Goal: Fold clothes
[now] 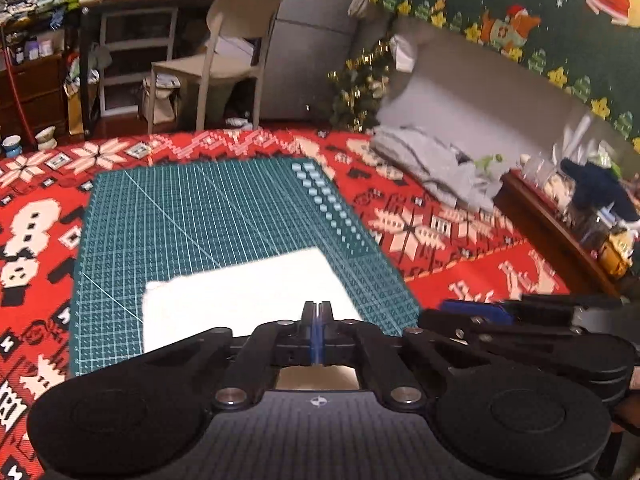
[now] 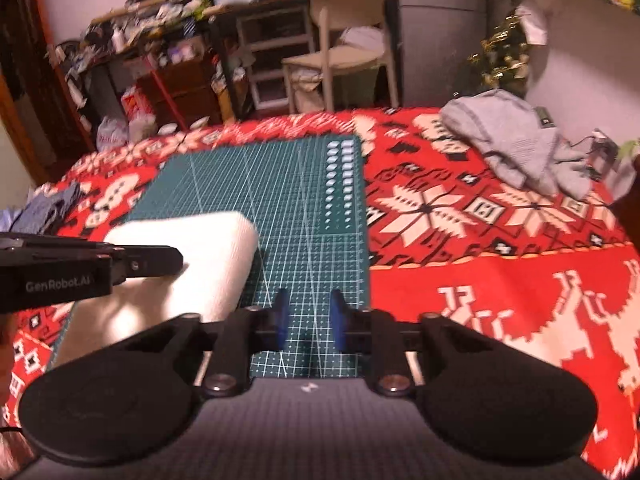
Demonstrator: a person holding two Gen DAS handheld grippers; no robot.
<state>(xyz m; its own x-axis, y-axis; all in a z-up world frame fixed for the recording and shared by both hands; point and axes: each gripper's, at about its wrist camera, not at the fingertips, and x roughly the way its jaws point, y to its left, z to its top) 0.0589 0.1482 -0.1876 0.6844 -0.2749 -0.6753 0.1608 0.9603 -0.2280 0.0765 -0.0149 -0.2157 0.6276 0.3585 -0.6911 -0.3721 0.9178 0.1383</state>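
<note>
A white folded cloth (image 1: 248, 296) (image 2: 192, 256) lies on the near left part of a green cutting mat (image 1: 200, 216) (image 2: 280, 200). My left gripper (image 1: 317, 312) is shut, its blue pads pressed together, and it hovers over the cloth's near edge; nothing shows between the pads. The right wrist view shows it from the side (image 2: 160, 266), lying across the cloth. My right gripper (image 2: 310, 316) is open over bare mat just right of the cloth, with nothing between its fingers; it also appears in the left wrist view (image 1: 476, 310).
A red patterned blanket (image 1: 440, 232) (image 2: 480, 240) covers the surface. A crumpled grey garment (image 1: 436, 160) (image 2: 516, 140) lies at the far right. A bluish garment (image 2: 44, 208) sits at the left edge. Beyond are a chair (image 1: 224, 60) and cluttered shelves.
</note>
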